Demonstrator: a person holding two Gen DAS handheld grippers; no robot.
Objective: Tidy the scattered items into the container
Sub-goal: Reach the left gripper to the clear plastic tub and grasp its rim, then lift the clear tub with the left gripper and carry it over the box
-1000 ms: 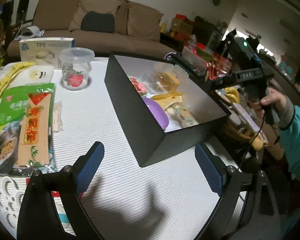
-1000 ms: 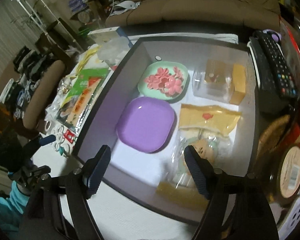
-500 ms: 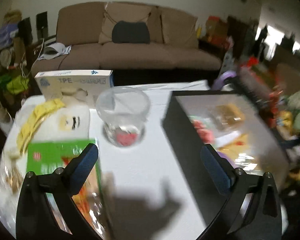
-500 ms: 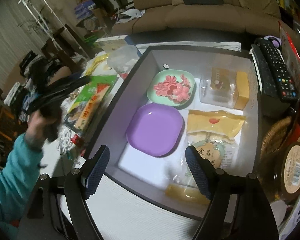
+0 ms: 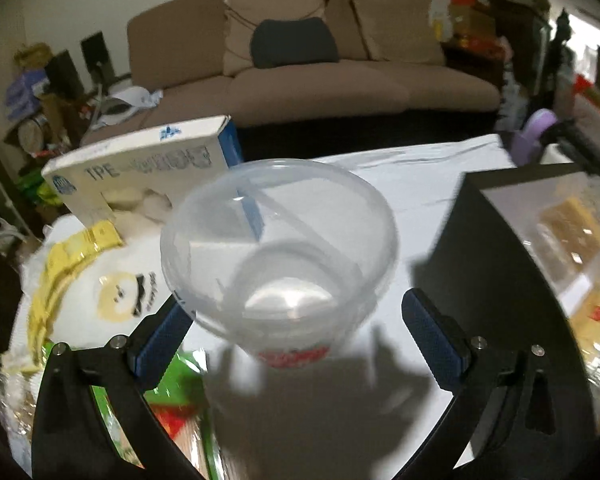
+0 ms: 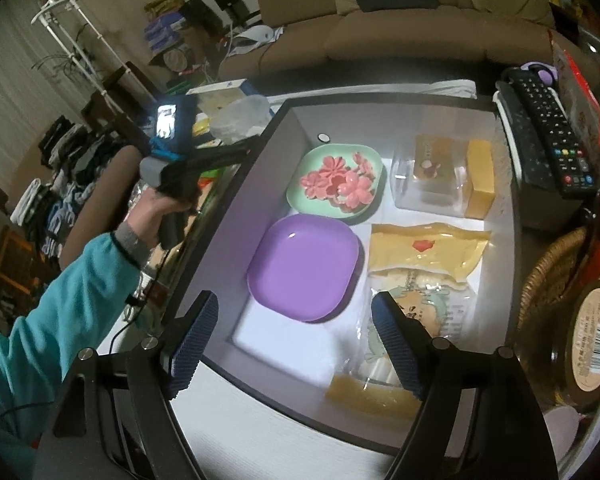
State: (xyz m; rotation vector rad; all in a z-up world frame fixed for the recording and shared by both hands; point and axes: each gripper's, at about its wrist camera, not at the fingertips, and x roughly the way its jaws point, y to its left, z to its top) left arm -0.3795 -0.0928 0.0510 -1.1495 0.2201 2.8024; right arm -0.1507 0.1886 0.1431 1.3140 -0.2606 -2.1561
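My left claw (image 5: pixel 296 336) is spread wide around the clear plastic cup (image 5: pixel 278 248), pads not touching it. The cup sits just left of the black box (image 5: pixel 480 280). Right claw (image 6: pixel 296 340) hangs apart over that box, holding nothing.

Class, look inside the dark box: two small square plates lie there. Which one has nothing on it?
The purple plate, nearer the right gripper. The green plate beyond it carries pink flower-shaped pieces; the purple one's surface is bare.

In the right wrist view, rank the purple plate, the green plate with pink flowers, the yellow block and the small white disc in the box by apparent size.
1. purple plate
2. green plate, only slightly smaller; it lies farther from the camera, so true sizes may match
3. yellow block
4. white disc
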